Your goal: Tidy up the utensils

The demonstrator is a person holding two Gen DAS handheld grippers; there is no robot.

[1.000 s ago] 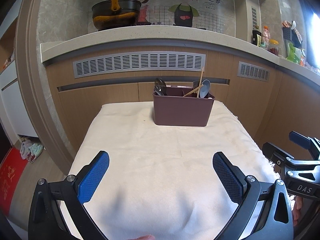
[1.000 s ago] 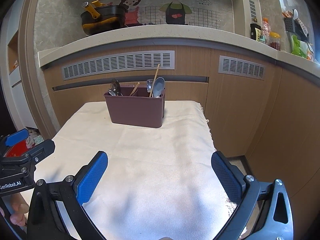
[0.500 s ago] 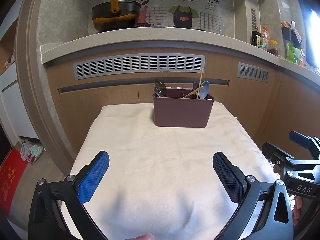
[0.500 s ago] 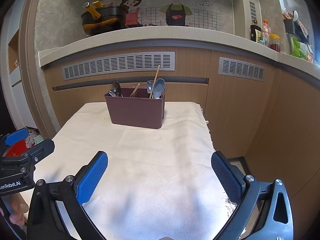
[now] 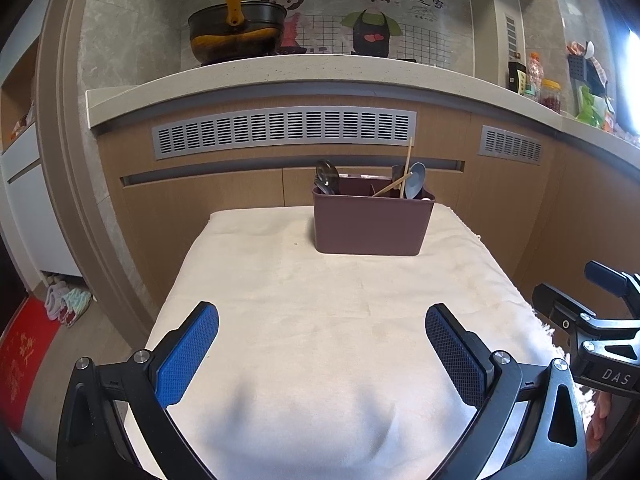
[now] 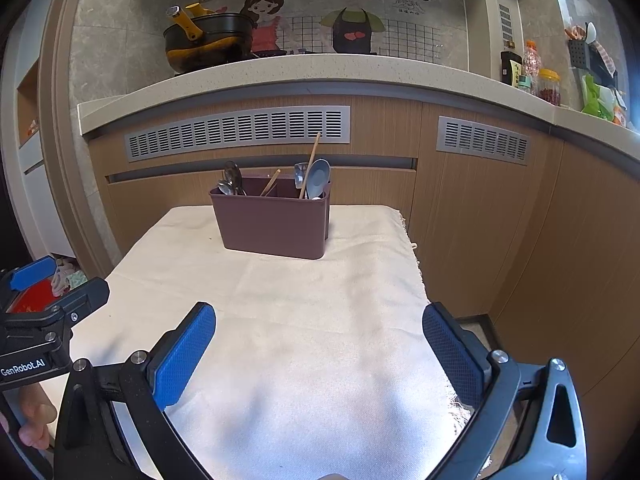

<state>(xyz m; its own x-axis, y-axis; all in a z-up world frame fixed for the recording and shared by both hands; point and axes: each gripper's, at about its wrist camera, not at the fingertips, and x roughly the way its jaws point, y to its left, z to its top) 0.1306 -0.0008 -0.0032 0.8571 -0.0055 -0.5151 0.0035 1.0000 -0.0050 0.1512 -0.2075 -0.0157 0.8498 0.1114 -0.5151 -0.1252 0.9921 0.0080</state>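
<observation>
While both grippers hang wide open and empty, the maroon plastic utensil caddy [image 6: 276, 222] sits well ahead; right gripper [image 6: 319, 346] looks slightly nearer than left gripper [image 5: 322, 350].

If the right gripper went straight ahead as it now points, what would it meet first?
Probably the cloth-covered table, since the right gripper tilts slightly downward; if it clears that, the maroon utensil caddy. Depth is uncertain.

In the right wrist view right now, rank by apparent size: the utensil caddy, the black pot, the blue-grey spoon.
1. Utensil caddy
2. Black pot, though it sits farther back, so its true size is unsure
3. Blue-grey spoon
</observation>
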